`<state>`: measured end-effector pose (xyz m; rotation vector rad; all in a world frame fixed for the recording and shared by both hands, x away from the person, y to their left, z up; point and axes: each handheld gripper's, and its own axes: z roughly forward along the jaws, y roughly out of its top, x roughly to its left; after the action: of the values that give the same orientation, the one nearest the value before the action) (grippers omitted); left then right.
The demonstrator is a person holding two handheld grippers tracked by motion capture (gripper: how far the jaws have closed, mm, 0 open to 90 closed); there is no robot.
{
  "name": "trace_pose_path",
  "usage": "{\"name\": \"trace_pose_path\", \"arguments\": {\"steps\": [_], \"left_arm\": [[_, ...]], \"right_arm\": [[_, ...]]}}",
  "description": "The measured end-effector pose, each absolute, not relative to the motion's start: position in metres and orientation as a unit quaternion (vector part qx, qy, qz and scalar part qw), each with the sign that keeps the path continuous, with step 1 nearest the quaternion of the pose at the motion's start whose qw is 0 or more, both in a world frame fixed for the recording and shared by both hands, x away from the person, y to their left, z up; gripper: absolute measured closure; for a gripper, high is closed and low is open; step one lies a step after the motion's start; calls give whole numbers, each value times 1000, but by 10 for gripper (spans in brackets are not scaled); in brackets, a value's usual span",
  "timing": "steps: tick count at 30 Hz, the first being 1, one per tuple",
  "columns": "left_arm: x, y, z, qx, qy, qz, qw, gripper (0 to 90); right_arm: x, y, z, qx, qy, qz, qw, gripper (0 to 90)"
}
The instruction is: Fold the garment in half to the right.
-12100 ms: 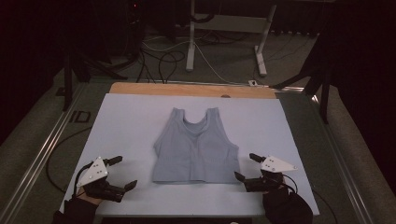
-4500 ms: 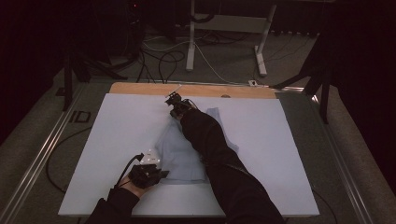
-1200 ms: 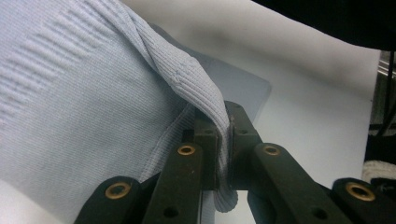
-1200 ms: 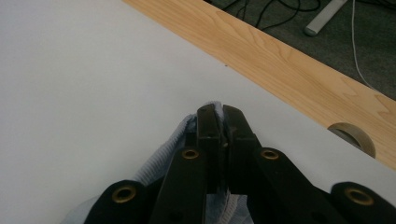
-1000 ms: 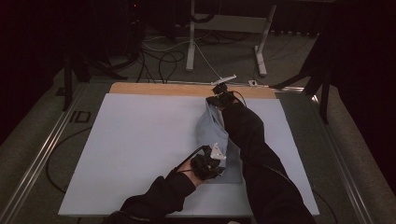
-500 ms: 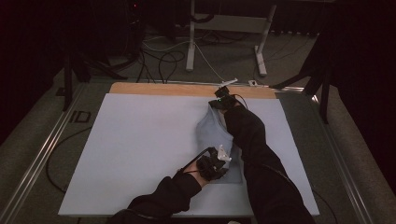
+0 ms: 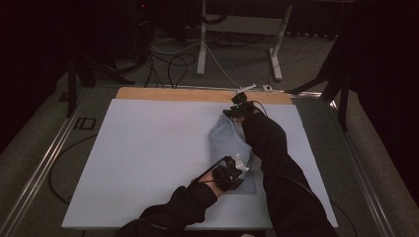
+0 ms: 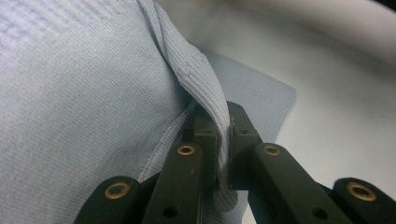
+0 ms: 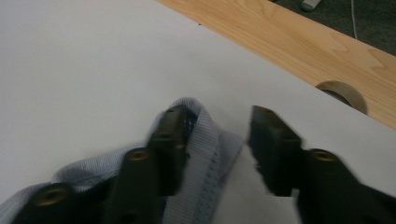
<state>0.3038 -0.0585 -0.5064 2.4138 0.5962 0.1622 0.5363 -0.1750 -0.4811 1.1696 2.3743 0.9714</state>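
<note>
On the white table (image 7: 148,163), the pale blue-grey top (image 7: 228,138) lies folded over itself, well toward the right half of the sheet, its far end near the wooden strip (image 7: 197,95) along the table's back edge. At the near end of the top, the left hand-held gripper (image 7: 232,170) is clamped tight on the ribbed hem, a raised ridge of cloth pinched between its two black jaws. In the left gripper view the top (image 8: 84,93) shows a fine knit weave, with a ribbed band standing up from the jaws and a flat corner lying on the table behind. Farther right, at the far end of the top, the right hand-held gripper (image 7: 240,107) has its jaws spread apart; in the right gripper view one jaw rests against a ribbed strap of the top (image 9: 205,154), the other clear of it.
</note>
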Motion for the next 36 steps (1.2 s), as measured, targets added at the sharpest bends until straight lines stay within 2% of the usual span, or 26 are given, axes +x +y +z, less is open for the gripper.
{"name": "trace_pose_path", "arguments": {"steps": [5,7,12,18,25,31,36], "left_arm": [[305,-59,-505,917,229,58,320,862],[305,-60,-504,916,228,56,324,856],[303,-64,-502,916,224,40,331,817],[300,-72,-503,922,206,23,328,718],[297,-80,-502,927,190,10,324,697],[293,-84,-503,928,169,-23,331,614],[291,-79,-496,926,158,-23,342,572]], "right_arm": [[530,-186,-473,415,833,333,153,260],[528,-193,-469,421,828,344,141,142],[522,-205,-460,424,816,366,139,106],[514,-208,-458,422,815,369,147,102],[512,-207,-459,416,818,370,145,102],[509,-204,-458,411,819,374,142,102],[507,-201,-459,402,823,376,143,99]]}}
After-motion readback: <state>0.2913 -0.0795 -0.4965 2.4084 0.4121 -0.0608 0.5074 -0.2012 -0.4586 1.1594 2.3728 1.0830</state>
